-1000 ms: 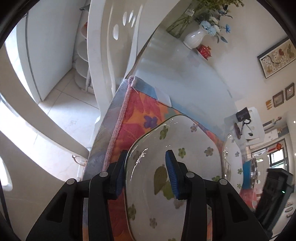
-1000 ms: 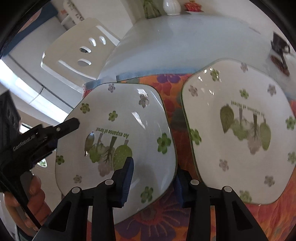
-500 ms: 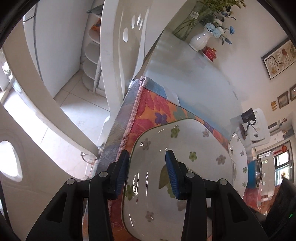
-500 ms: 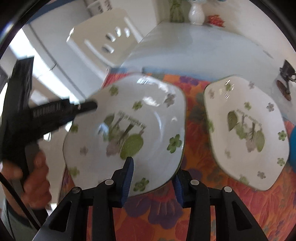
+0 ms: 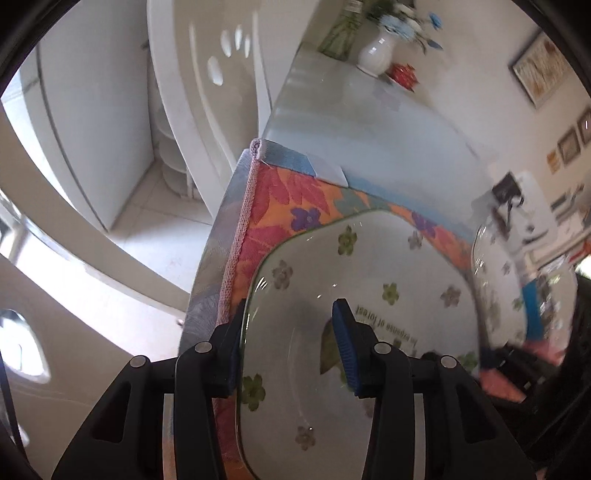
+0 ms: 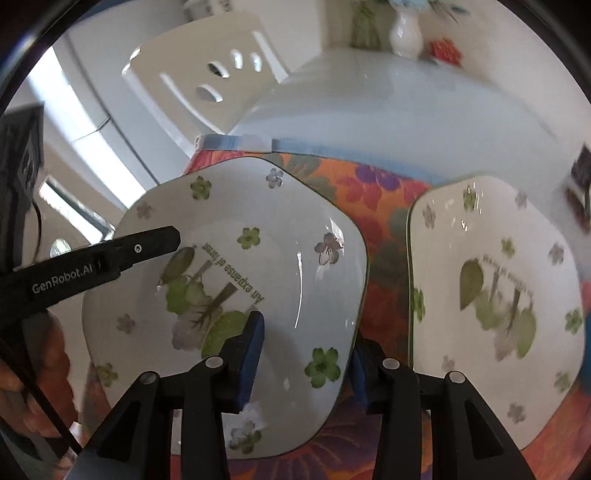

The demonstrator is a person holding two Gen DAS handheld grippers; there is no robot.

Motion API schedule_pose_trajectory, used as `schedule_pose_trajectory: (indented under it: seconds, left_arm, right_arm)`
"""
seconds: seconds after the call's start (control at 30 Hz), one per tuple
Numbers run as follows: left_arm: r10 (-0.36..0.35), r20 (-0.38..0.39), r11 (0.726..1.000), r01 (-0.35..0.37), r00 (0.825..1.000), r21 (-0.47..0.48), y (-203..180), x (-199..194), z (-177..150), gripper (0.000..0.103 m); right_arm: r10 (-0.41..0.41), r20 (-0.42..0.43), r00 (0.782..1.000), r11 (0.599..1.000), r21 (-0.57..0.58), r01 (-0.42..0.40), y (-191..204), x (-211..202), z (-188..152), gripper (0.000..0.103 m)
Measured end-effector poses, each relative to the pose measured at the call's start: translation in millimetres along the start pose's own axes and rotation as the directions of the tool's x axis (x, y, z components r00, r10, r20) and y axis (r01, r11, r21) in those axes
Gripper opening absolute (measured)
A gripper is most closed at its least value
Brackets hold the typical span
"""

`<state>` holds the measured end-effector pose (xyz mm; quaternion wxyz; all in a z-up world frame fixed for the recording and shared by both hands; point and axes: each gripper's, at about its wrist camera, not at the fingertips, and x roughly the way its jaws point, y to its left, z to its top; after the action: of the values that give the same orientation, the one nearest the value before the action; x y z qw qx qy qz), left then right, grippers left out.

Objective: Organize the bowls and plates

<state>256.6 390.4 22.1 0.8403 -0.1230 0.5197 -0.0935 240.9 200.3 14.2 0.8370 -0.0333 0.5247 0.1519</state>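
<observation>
Since a second ago, both wrists have been rolling, so the plate [image 6: 236, 295] is now sitting more level across the right wrist view, and its far corner is reaching closer to the blue edge of the cloth.

The right gripper [image 6: 304, 350] is clamping the near right rim of this plate, one blue pad lying on the painted face and the other tucked under the edge. The left gripper [image 5: 288, 345] is gripping the opposite rim of the same plate, one pad outside the rim and the other over the bowl of the plate; in the right wrist view its black finger is lying across the plate's left side, with a hand [image 6: 40, 373] holding it below. Both sets of jaws are standing partly apart around the rim.

The plate is being held over the flowered cloth [image 6: 384, 229] at the near end of the table [image 6: 388, 99]. A second, matching plate [image 6: 495, 295] is lying flat on the cloth just to the right, apart from the first.

Farther off, a white vase [image 6: 406, 29] of flowers is standing at the table's far end, and a white chair [image 6: 199, 74] is standing beside the table.
</observation>
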Motion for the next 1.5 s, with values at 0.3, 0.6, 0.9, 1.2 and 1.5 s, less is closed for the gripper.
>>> schedule_pose_trajectory:
  seconds: [0.3, 0.6, 0.9, 1.2, 1.5]
  left_arm:
    - [-0.031, 0.024, 0.997, 0.032, 0.999, -0.072, -8.6, -35.9, -18.8, 0.039]
    - [-0.074, 0.094, 0.995, 0.08, 0.993, -0.06, -33.1, -95.0, -38.0, 0.039]
    - [-0.116, 0.151, 0.992, 0.123, 0.982, -0.033, -70.1, -156.9, -76.5, 0.042]
    - [-0.11, 0.141, 0.991, 0.119, 0.984, -0.058, -93.0, -187.4, -139.9, 0.043]
    - [-0.09, 0.052, 0.992, 0.094, 0.995, -0.086, -102.1, -181.1, -209.7, 0.042]
  right_arm:
    - [0.02, -0.038, 0.999, 0.997, 0.075, -0.017, -1.9, -24.0, -5.6, 0.041]
    - [0.033, 0.009, 0.999, 0.993, 0.111, -0.034, -1.9, -85.0, -25.7, 0.041]
    - [0.011, 0.107, 0.994, 0.985, 0.168, -0.029, 4.0, -164.2, -60.3, 0.041]
    - [0.02, 0.051, 0.998, 0.987, 0.156, -0.028, 7.7, -192.0, -125.3, 0.041]
    - [0.037, -0.052, 0.998, 0.987, 0.161, -0.029, 1.7, -189.0, -200.4, 0.041]
